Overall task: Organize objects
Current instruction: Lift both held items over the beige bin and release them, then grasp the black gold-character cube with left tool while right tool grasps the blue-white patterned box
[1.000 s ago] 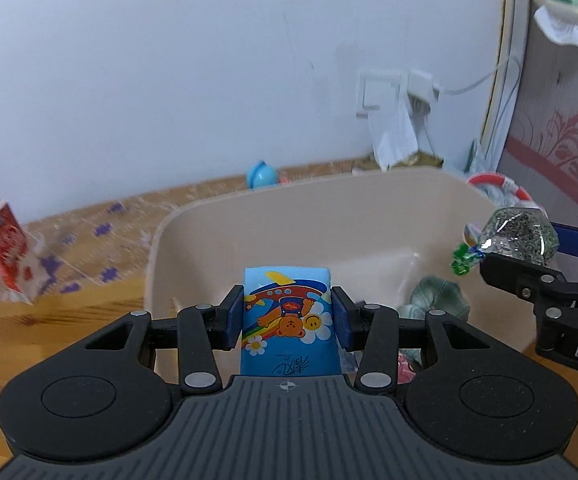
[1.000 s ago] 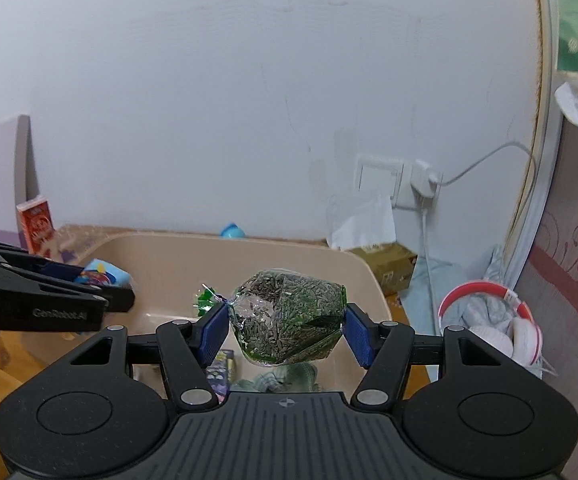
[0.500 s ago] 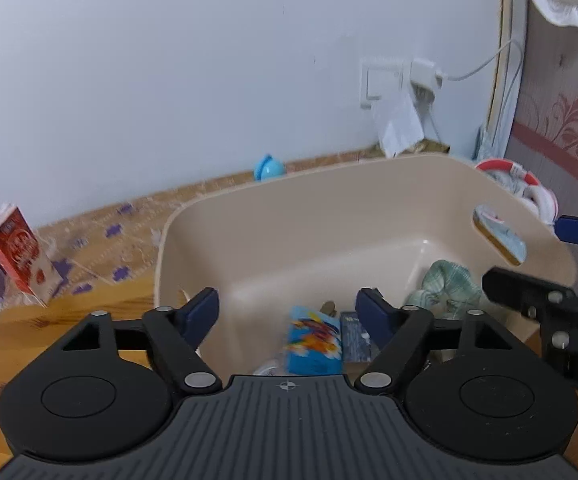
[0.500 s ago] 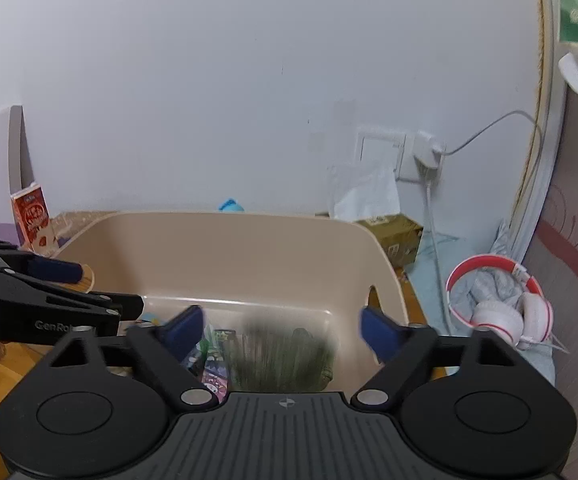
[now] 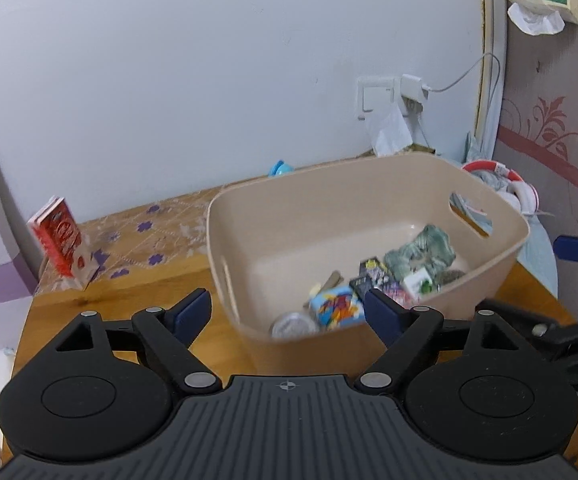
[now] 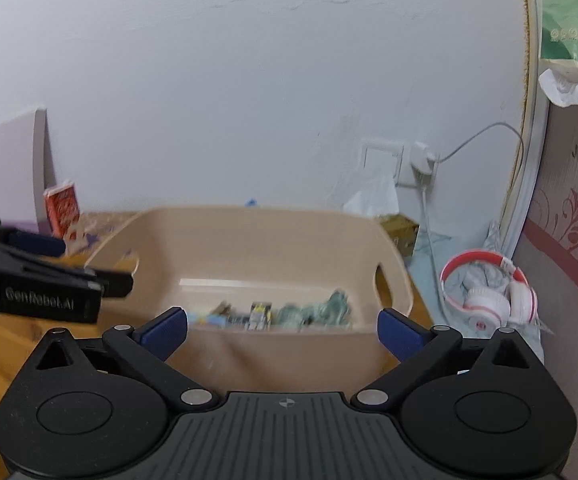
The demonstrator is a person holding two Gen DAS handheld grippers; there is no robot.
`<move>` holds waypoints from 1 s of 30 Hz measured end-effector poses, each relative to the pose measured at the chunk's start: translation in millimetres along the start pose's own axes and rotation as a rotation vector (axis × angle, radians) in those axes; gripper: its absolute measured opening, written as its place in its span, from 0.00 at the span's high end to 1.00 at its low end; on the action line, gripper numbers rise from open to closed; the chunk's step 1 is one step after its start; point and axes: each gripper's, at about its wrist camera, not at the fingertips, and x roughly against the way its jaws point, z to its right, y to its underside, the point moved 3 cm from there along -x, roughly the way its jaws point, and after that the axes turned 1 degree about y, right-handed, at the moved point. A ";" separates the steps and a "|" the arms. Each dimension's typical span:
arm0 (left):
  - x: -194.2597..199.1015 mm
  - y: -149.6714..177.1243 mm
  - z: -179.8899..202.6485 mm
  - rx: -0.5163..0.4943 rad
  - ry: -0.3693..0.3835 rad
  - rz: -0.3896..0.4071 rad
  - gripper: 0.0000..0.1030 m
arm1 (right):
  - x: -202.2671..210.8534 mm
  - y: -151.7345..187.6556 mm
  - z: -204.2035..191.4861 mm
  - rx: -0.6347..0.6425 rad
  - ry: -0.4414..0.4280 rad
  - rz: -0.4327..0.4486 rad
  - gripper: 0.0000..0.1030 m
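Scanning from the far left: red carton [image 5: 59,240] upright on the patterned mat [image 5: 145,236], back by the wall, well apart from everything else. Next along, left gripper [image 5: 287,314] just in front of the beige tub [image 5: 225,240], jaws spreading wider and nothing between the blue pads [image 5: 193,312]. Inside the tub, on the floor toward its near right corner: blue cartoon packet [image 5: 335,310] beside a round silvery lid [image 5: 293,324], dark patterned packets [image 5: 375,276], then a crumpled green bag [image 5: 421,250] furthest right. Over to the right gripper [image 6: 283,330], also at the tub's near wall, jaws still widening, wide apart, gripping nothing. Beyond the tub's right end, red-and-white headphones [image 6: 489,292] lying on pale cloth, clear of the tub.
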 end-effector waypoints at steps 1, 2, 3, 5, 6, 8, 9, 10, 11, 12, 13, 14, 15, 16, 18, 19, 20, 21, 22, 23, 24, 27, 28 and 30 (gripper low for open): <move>2.7 5.0 -0.7 0.001 0.002 -0.004 0.17 | 1.8 5.9 -4.3 0.005 -0.001 -0.010 0.00; 5.1 10.5 -0.8 0.000 0.004 -0.008 0.17 | 3.3 11.0 -7.8 0.009 -0.003 -0.017 0.00; 7.6 16.2 -0.8 -0.002 0.007 -0.013 0.17 | 5.0 16.7 -11.1 0.010 -0.006 -0.025 0.00; 10.7 27.1 -1.2 -0.002 0.012 -0.027 0.17 | 7.8 29.1 -17.7 0.007 -0.016 -0.043 0.00; 12.1 33.0 -2.1 -0.001 0.014 -0.034 0.17 | 7.0 34.6 -20.2 0.006 -0.024 -0.054 0.00; 12.4 42.5 -3.8 0.004 0.014 -0.048 0.17 | 3.8 47.0 -25.6 0.005 -0.037 -0.087 0.00; 11.6 47.6 -5.1 0.007 0.015 -0.059 0.17 | 1.5 52.8 -28.2 0.002 -0.043 -0.103 0.00; 9.7 51.2 -6.4 0.011 0.016 -0.068 0.17 | -0.5 58.0 -30.6 -0.005 -0.051 -0.116 0.00; 7.4 55.7 -7.9 0.016 0.016 -0.079 0.17 | -2.4 62.4 -32.7 -0.012 -0.061 -0.126 0.00; 4.8 60.5 -9.1 0.020 0.014 -0.090 0.17 | -4.7 66.5 -34.9 -0.016 -0.070 -0.135 0.00; 2.4 64.2 -9.9 0.022 0.010 -0.098 0.17 | -7.7 71.5 -37.7 -0.017 -0.074 -0.149 0.00; -0.5 69.1 -11.3 0.026 0.005 -0.109 0.17 | -10.2 75.6 -40.3 -0.015 -0.072 -0.161 0.00; -3.5 72.0 -12.5 0.031 0.005 -0.118 0.17 | -12.4 80.0 -43.8 -0.015 -0.069 -0.177 0.00; -6.1 76.1 -13.6 0.037 0.008 -0.128 0.17 | -16.5 83.3 -46.0 -0.020 -0.074 -0.193 0.00; -11.0 83.8 -15.5 0.048 0.015 -0.145 0.17 | -21.3 90.8 -50.9 -0.028 -0.082 -0.217 0.00; -13.0 86.3 -15.9 0.050 0.016 -0.151 0.17 | -24.9 94.7 -53.4 -0.024 -0.078 -0.230 0.00; -15.1 88.7 -16.0 0.052 0.017 -0.156 0.17 | -27.6 96.8 -55.4 -0.015 -0.071 -0.239 0.00; -17.4 91.3 -15.6 0.053 0.019 -0.160 0.17 | -29.9 99.1 -56.7 -0.006 -0.064 -0.248 0.00; -19.2 93.1 -14.6 0.054 0.022 -0.163 0.17 | -32.9 102.1 -57.8 0.001 -0.055 -0.260 0.00; -21.2 94.6 -13.4 0.054 0.028 -0.165 0.17 | -34.7 104.4 -57.8 0.003 -0.048 -0.267 0.00; -23.8 96.2 -11.7 0.054 0.036 -0.167 0.17 | -36.5 106.9 -56.7 0.002 -0.041 -0.275 0.00; -30.4 96.2 -4.6 0.046 0.047 -0.171 0.17 | -38.4 112.1 -47.5 -0.012 -0.027 -0.284 0.00; -32.0 96.1 -3.0 0.050 0.045 -0.167 0.17 | -38.2 113.6 -42.7 -0.015 -0.025 -0.277 0.00; -36.3 96.2 -0.2 0.068 0.047 -0.164 0.17 | -38.5 114.7 -35.3 -0.003 -0.007 -0.278 0.00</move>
